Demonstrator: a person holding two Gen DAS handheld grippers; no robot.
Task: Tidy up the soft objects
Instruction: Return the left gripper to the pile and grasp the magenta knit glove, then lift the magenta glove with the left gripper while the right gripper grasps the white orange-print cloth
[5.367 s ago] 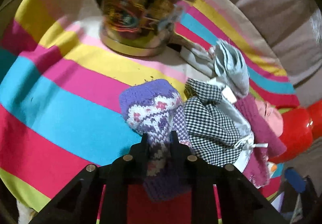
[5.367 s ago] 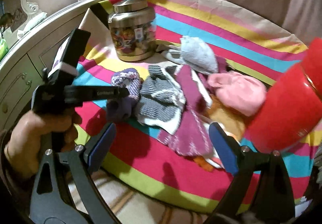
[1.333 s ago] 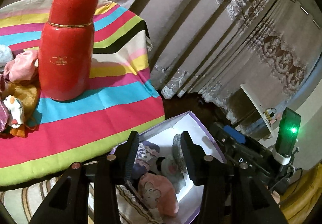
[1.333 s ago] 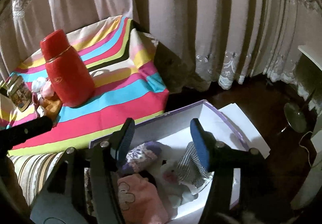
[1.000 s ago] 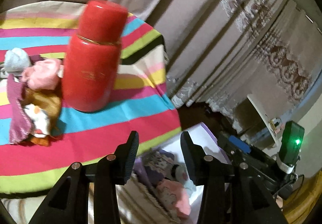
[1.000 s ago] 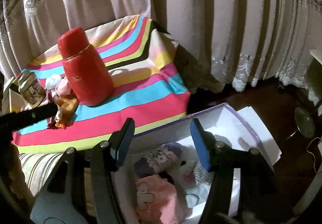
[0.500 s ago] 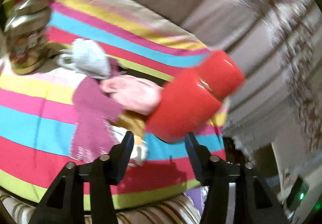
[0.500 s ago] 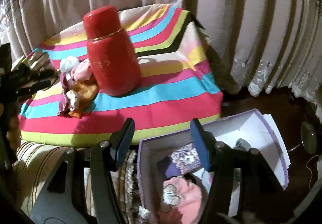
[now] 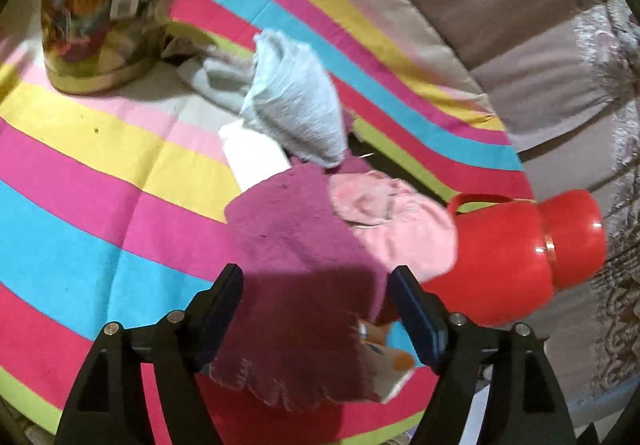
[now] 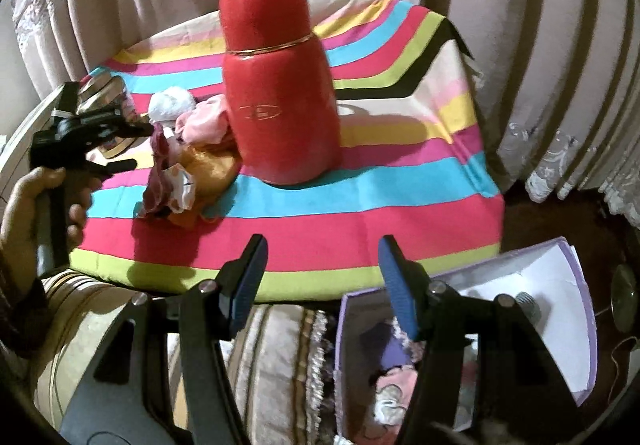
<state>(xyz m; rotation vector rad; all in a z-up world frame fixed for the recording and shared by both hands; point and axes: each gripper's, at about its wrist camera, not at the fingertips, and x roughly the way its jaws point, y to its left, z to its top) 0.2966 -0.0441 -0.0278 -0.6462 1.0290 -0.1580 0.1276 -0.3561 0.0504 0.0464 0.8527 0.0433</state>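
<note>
Both tools gape empty, the left tool (image 9: 316,297) above a fuzzy maroon knit (image 9: 304,245).

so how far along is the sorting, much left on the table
Done: a few soft items, including a pink one, already lie in the purple box on the floor. In hand: nothing; the left gripper is open over the maroon knit piece, and the right gripper is open and empty. Left: the maroon piece, the grey sock, the pink cloth and an orange item beside the red flask.
</note>
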